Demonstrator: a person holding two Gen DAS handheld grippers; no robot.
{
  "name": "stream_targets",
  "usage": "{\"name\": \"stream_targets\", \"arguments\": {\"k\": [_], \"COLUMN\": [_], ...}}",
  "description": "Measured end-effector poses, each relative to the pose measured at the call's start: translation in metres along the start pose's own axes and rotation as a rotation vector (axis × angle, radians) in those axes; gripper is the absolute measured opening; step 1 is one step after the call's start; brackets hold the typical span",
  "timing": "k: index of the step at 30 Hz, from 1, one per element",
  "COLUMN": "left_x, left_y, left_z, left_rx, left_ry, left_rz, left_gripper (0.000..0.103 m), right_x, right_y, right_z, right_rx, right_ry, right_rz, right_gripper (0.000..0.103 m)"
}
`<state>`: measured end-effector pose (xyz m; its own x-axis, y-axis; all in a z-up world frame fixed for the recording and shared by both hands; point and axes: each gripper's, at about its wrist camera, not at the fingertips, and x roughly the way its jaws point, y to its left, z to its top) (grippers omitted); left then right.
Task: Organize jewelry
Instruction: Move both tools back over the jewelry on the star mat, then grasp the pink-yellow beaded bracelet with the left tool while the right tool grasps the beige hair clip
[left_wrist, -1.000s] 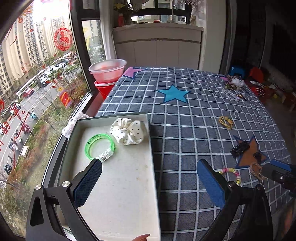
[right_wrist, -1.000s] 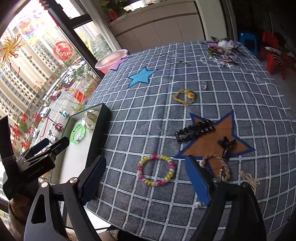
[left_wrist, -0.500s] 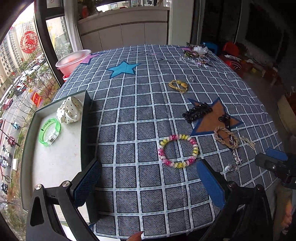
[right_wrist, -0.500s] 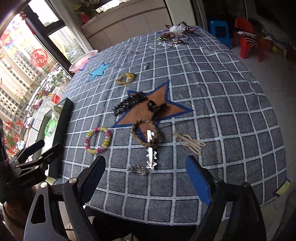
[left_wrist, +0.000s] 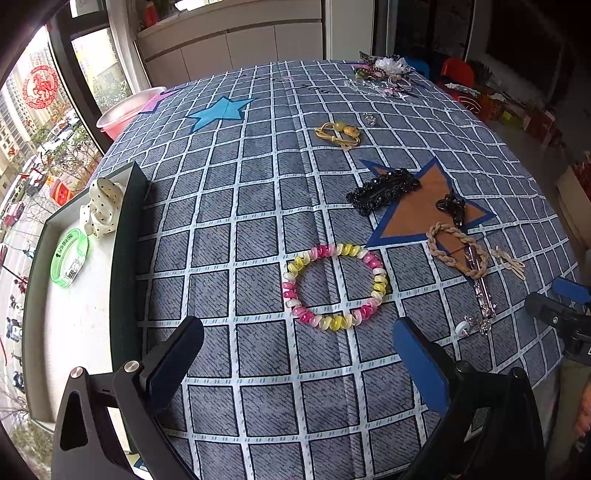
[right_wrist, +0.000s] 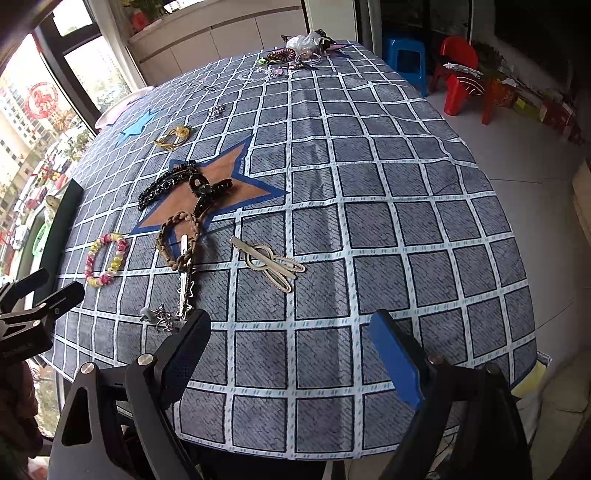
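My left gripper (left_wrist: 295, 354) hung over the checked table (left_wrist: 258, 184) with its jaws apart and nothing between them, the pink and yellow coil bracelet (left_wrist: 335, 286) lying just beyond its tips. My right gripper (right_wrist: 291, 345) was also spread wide and empty, a small silver piece (right_wrist: 160, 317) near its left finger and a pale hair clip (right_wrist: 269, 262) further ahead. The tray (left_wrist: 125, 258) sat at the table's left edge, holding a green bangle (left_wrist: 70, 262) and a dotted scrunchie (left_wrist: 101, 206). A black beaded clip (left_wrist: 384, 190), black claw clip (right_wrist: 208, 194) and braided band (right_wrist: 179, 238) lay around the orange star.
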<state>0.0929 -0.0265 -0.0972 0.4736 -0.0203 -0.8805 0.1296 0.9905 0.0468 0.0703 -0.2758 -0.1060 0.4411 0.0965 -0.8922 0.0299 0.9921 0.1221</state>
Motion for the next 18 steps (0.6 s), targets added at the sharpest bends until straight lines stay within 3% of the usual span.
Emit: {"name": "stream_targets", "arguments": {"k": [11,18], "left_x": [0.028,0.037], "left_y": [0.006,0.016], "left_z": [0.011,0.019], "left_rx": [-0.028,-0.063], "left_ry": [0.039,0.039], "left_rz": [-0.02,-0.025], "left_gripper": [0.103,0.103], "right_x": [0.023,0.026], "right_y": [0.012,0.024], "right_z": [0.017,0.023], "right_rx": [-0.126,-0.208], "right_ry": [-0.014,-0.039], "right_rz": [-0.042,-0.054], "right_gripper": [0.089,0.075]}}
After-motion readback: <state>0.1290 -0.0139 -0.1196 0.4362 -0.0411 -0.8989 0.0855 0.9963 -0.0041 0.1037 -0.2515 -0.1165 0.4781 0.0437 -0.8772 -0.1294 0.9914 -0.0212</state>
